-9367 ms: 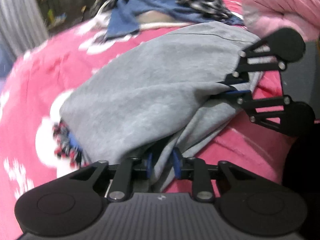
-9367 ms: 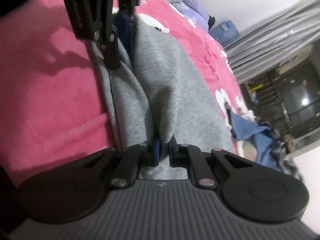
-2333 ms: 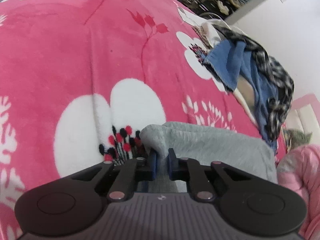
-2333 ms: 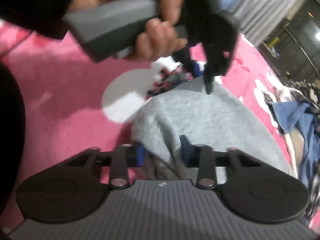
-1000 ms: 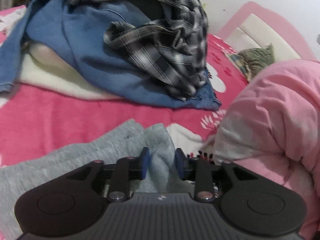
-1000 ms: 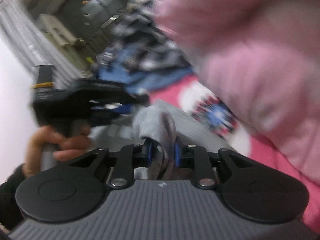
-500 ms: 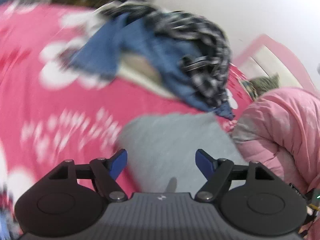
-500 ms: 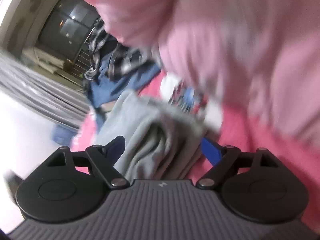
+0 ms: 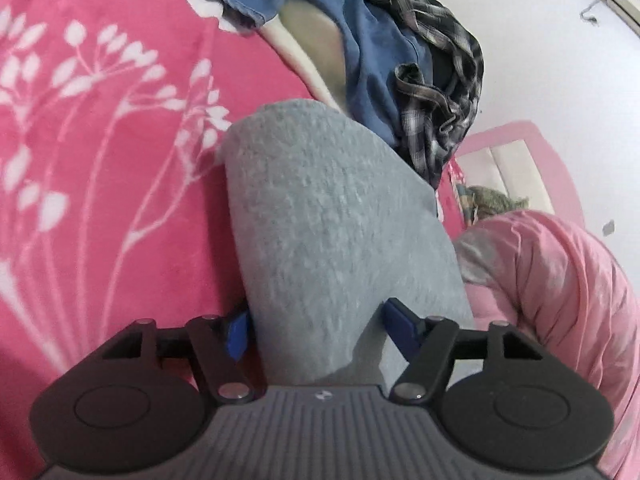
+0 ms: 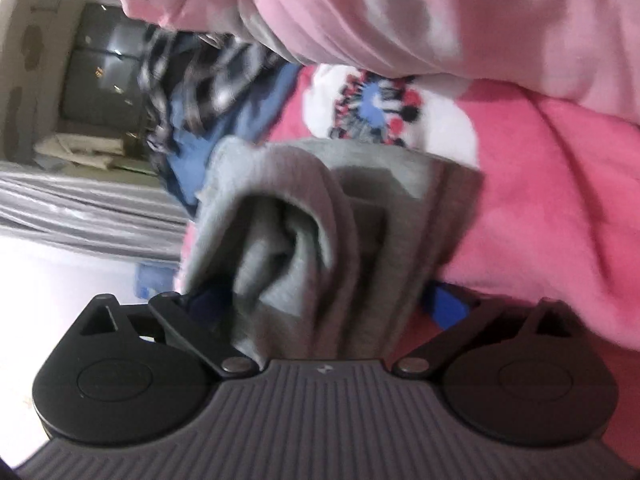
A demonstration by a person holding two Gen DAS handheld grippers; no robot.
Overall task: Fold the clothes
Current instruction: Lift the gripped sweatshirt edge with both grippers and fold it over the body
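Note:
The grey garment (image 9: pixel 332 220) lies folded in a thick bundle on the pink flowered blanket (image 9: pixel 100 160). My left gripper (image 9: pixel 316 324) straddles its near end. Its jaws are closing with the grey cloth between them, and the blue pads (image 9: pixel 236 332) do not visibly squeeze it. In the right wrist view the same garment (image 10: pixel 312 208) shows its stacked folds end-on. My right gripper (image 10: pixel 320 300) stands very wide around that end, its jaws opening and the pads clear of the cloth.
A pile of clothes sits just beyond the bundle: a blue garment (image 9: pixel 372 72) and a plaid shirt (image 9: pixel 436 80). A puffy pink quilt (image 9: pixel 560 280) crowds the right side and hangs over the right wrist view (image 10: pixel 400 12). A pink headboard (image 9: pixel 520 152) stands behind.
Both grippers have let go of the grey cloth and spread their jaws. The left one has swung across and sunk low over the bundle, which now rests on the blanket.

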